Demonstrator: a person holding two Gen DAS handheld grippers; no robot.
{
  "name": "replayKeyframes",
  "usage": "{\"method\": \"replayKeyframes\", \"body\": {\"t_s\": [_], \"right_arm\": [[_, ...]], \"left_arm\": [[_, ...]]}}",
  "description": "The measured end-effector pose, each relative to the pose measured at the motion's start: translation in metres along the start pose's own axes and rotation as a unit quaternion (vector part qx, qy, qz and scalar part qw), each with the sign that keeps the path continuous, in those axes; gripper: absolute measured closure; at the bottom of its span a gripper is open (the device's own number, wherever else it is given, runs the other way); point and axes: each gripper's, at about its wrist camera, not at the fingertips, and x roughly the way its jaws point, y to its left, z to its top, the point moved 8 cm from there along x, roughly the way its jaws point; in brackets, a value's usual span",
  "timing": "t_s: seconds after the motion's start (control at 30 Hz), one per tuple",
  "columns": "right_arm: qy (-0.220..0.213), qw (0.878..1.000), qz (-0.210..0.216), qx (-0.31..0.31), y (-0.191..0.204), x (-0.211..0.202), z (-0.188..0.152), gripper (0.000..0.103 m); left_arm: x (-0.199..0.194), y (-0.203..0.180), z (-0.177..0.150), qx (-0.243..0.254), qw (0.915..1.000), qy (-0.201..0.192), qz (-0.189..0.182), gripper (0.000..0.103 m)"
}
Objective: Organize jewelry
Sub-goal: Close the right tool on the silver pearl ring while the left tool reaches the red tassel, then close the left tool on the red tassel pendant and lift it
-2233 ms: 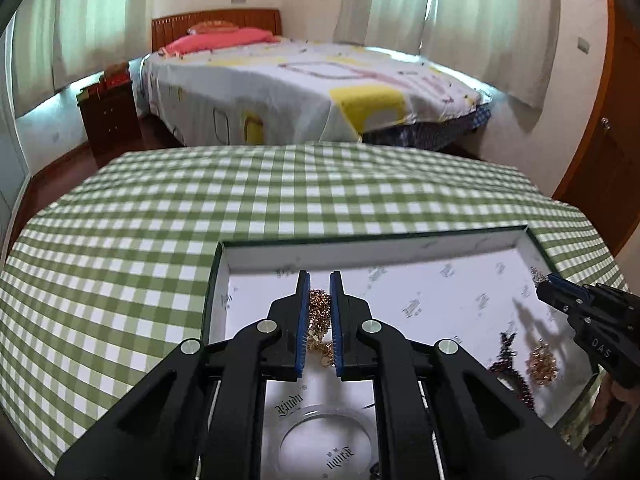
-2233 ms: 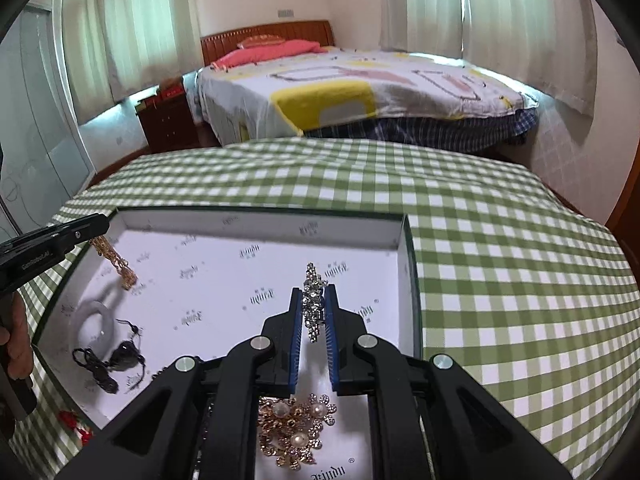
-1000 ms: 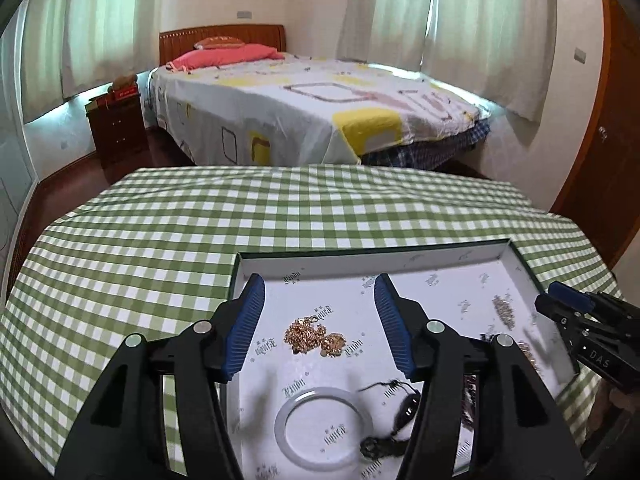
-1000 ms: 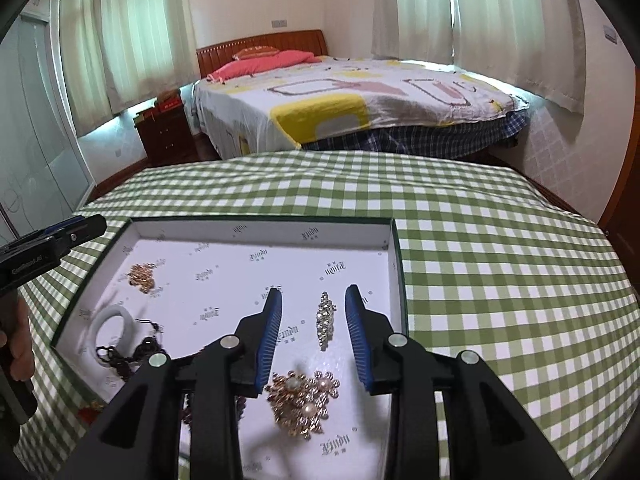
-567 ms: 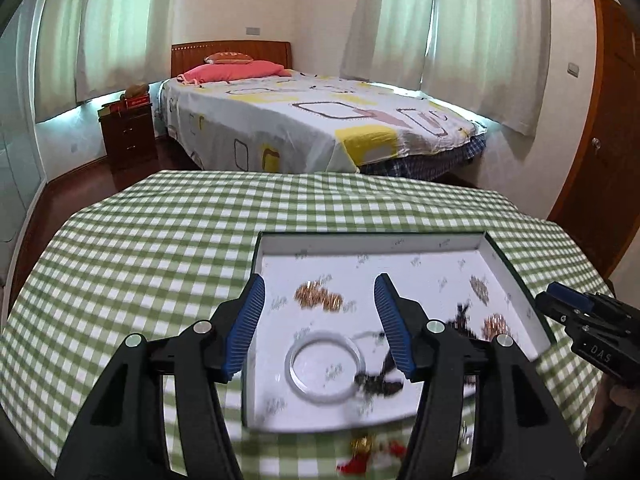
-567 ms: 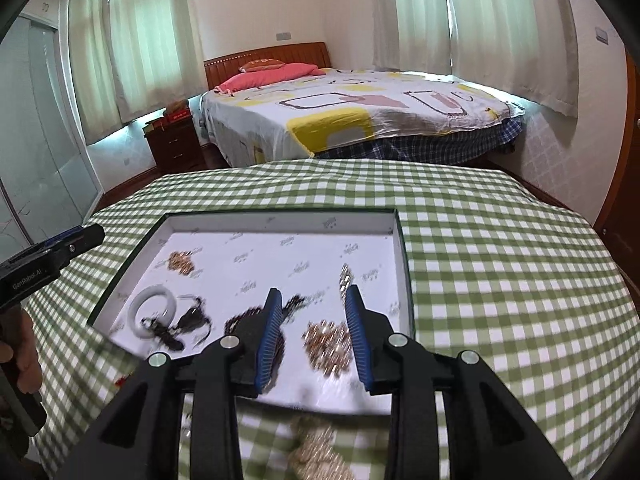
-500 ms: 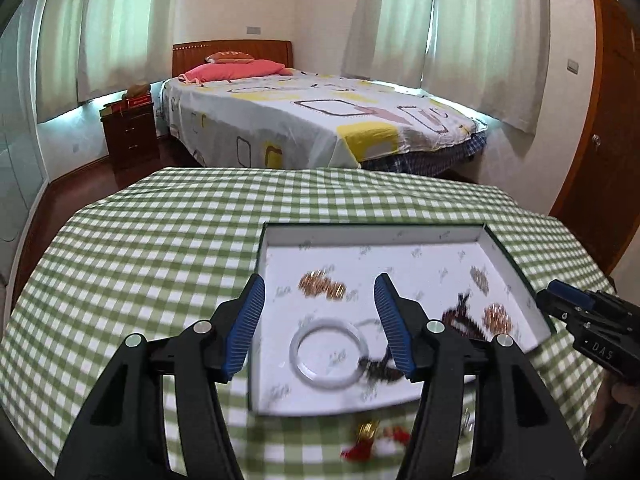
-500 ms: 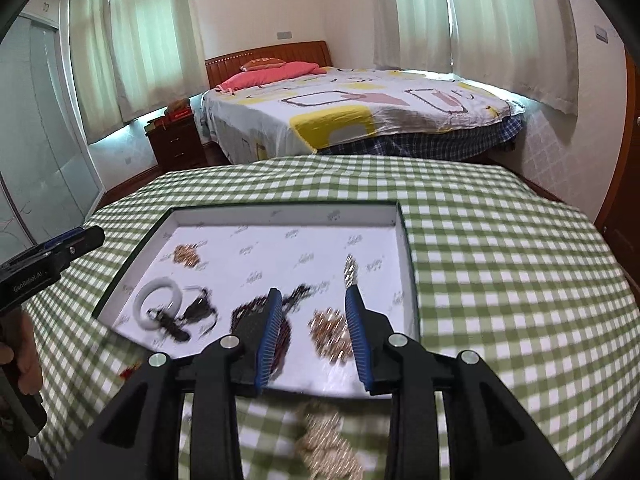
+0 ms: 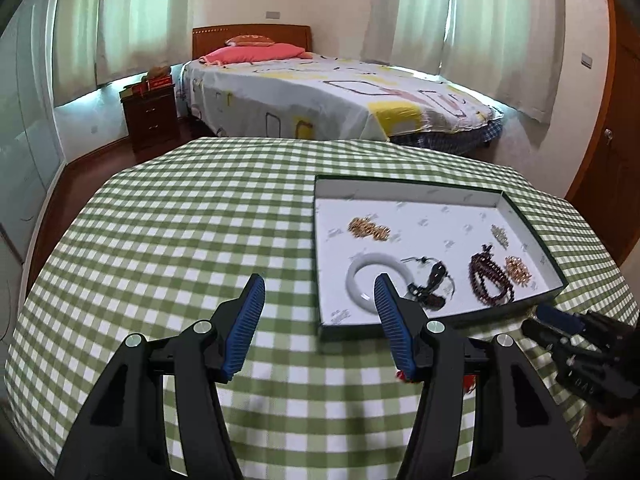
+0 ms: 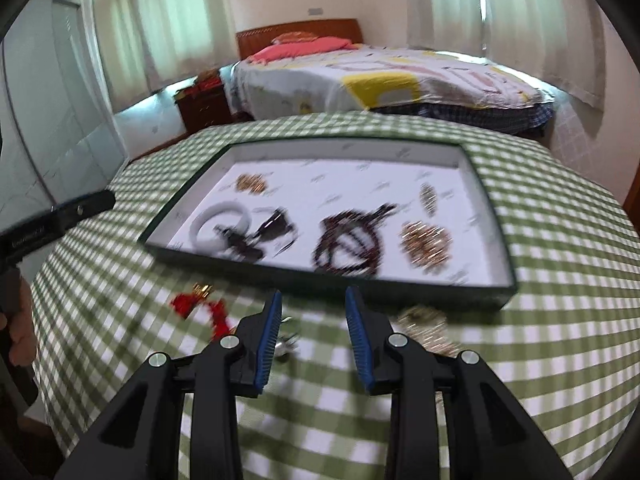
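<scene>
Left wrist view: left tongs (image 9: 318,322) spread, nothing between the pads, hovering over bare checked table (image 9: 180,248). Wide open cloth to the left and ahead, out to the table's far edge; bed (image 9: 320,96) beyond it. Tray (image 9: 520,216) sits right of the tongs, its near-left corner just beside the right pad. Inside the tray: gold chain (image 9: 369,229) toward the back left, white bangle (image 9: 378,280) at front left partly behind the right pad, black cord piece (image 9: 430,280) next to it, dark bead strand (image 9: 490,280), gold brooch (image 9: 518,270) near the right wall, small silver piece (image 9: 500,235) behind. Right tongs (image 9: 560,324) enter at lower right, past the tray's near-right corner. Right wrist view, blurred: right tongs (image 10: 314,330) spread narrower, empty, over the strip of table (image 10: 560,240) in front of the tray's (image 10: 328,280) near wall. On that strip: red tassel piece (image 10: 200,304) left of the pads, small silver bit (image 10: 286,345) just beside the left pad, gold cluster (image 10: 426,326) just right of the right pad. Strip is crowded; open cloth lies right of the tray. Left tongs (image 10: 80,210) at far left, clear of the tray's left corner.
</scene>
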Motion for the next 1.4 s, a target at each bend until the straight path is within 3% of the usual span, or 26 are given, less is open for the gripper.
{"method": "replayKeyframes", "body": {"t_s": [0.43,0.57,0.63,1.4], "right_arm": [[0.039,0.999,0.011,-0.014,0.016,0.024,-0.022,0.07],[0.042,0.999,0.009,-0.02,0.017,0.026,-0.026,0.081],[0.041,0.999,0.01,-0.019,0.016,0.025,-0.027,0.081],[0.008,1.0,0.004,0.019,-0.024,0.003,-0.019,0.081]], "left_arm": [[0.006,0.012,-0.019,-0.001,0.9997,0.024,0.006,0.047],[0.009,0.007,-0.022,0.005,0.9995,0.029,0.006,0.047],[0.01,0.004,-0.024,0.008,0.9994,0.032,0.005,0.047],[0.039,-0.073,-0.072,0.078,0.9936,0.08,-0.019,0.048]]}}
